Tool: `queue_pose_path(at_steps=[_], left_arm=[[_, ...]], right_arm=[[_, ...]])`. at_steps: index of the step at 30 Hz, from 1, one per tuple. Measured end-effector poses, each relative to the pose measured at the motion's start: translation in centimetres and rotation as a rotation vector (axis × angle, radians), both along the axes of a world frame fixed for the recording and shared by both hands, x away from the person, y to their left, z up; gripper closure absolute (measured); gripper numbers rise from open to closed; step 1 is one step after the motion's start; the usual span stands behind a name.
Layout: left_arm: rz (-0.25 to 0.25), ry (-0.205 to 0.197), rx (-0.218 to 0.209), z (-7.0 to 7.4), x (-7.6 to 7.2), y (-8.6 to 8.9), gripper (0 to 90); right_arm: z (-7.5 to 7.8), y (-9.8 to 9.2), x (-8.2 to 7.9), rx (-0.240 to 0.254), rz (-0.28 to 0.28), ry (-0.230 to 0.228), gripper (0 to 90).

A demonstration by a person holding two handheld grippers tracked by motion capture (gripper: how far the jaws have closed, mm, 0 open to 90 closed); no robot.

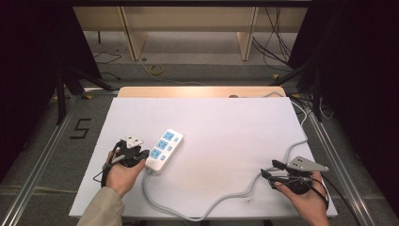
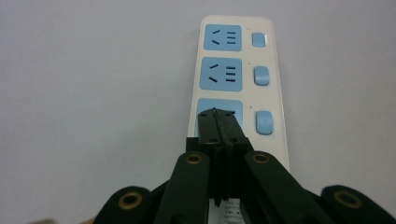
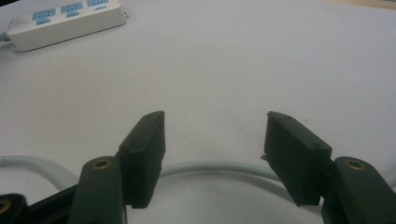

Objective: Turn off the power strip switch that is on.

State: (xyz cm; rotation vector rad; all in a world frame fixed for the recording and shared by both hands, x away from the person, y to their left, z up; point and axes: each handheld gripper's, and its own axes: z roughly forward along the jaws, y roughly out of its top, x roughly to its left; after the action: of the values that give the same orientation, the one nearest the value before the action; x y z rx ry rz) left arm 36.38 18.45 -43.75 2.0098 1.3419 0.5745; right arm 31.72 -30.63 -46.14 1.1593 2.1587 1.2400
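White table [image 1: 226, 132], power strip [image 2: 233, 70] under left fingers [image 2: 229, 128]

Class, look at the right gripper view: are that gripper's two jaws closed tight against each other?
No, the right gripper has its jaws standing wide apart, with the pale cable lying on the table between them.

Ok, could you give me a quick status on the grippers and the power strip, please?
Left gripper shut, tips over power strip's nearest socket. Right gripper open, empty, straddling the strip's cable. Nothing in the way on the table.
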Motion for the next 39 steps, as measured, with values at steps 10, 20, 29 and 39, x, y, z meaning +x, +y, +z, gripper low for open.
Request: queue_pose_path(at_steps=[10,20,29,39], left_arm=[[-0.010,0.012,0.012,0.2,0.4,-0.4,89.6],[-0.020,0.023,0.018,0.5,0.9,-0.9,89.6],[-0.026,0.031,0.014,0.7,1.4,-1.3,89.7],[-0.037,0.032,0.017,0.9,1.8,-1.9,89.7]], right_arm=[[0.0,0.0,0.0,-0.002,0.000,0.003,39.4],[0.0,-0.1,-0.1,0.000,0.000,0.001,39.4],[0.0,-0.2,-0.2,0.001,0.000,0.002,39.5],[0.0,-0.2,-0.2,0.002,0.000,0.002,39.4]])
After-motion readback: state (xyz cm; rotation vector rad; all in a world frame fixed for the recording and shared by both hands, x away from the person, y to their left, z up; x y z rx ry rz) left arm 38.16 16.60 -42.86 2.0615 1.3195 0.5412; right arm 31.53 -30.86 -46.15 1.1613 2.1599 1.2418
